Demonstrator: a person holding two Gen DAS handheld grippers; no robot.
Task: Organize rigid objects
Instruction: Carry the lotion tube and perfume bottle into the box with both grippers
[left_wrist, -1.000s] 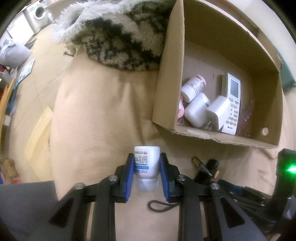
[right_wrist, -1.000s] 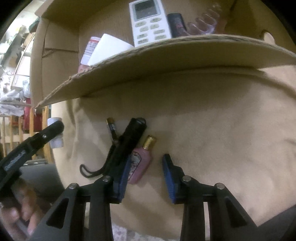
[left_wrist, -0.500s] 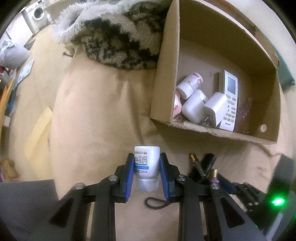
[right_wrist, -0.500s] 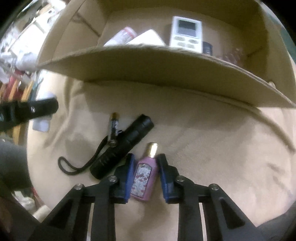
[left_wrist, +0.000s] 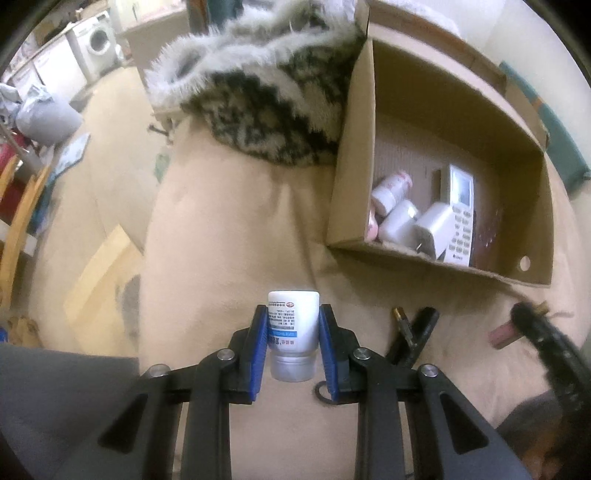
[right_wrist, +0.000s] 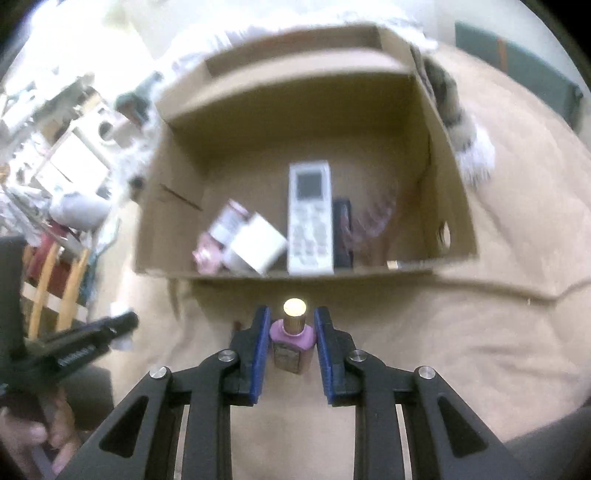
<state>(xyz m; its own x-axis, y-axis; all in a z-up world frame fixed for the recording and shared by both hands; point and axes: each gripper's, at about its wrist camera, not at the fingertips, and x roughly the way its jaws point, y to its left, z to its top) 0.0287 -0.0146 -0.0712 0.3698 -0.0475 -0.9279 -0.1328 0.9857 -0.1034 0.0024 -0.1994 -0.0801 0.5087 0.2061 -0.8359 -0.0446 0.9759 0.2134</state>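
So the cardboard box (right_wrist: 177, 206) sits on a beige blanket (left_wrist: 229, 229), open side up, and it's already got a bunch of stuff piled along its near wall. From the right wrist view: a white remote control (right_wrist: 309, 218) lying flat in the middle, a white charger block (right_wrist: 258, 245) just left of it, a small white bottle with a red-and-white label (right_wrist: 227, 223) tucked behind the charger, and a dark slim thing on the remote's right that's too blurry to name.

Left gripper (left_wrist: 293, 343) has its blue pads clamped on a small white tube with a blue-striped label (left_wrist: 293, 332), cap end toward the camera, held above the blanket well short of the box.

Right gripper (right_wrist: 291, 345) is squeezing a pink perfume bottle (right_wrist: 293, 341) with a gold cap, in the air just in front of the box's near wall.

On the blanket beside the left gripper lie a black flashlight (left_wrist: 417, 332) and a battery (left_wrist: 402, 321), touching each other. A fuzzy patterned throw (left_wrist: 266, 96) is bunched against the box's left side.
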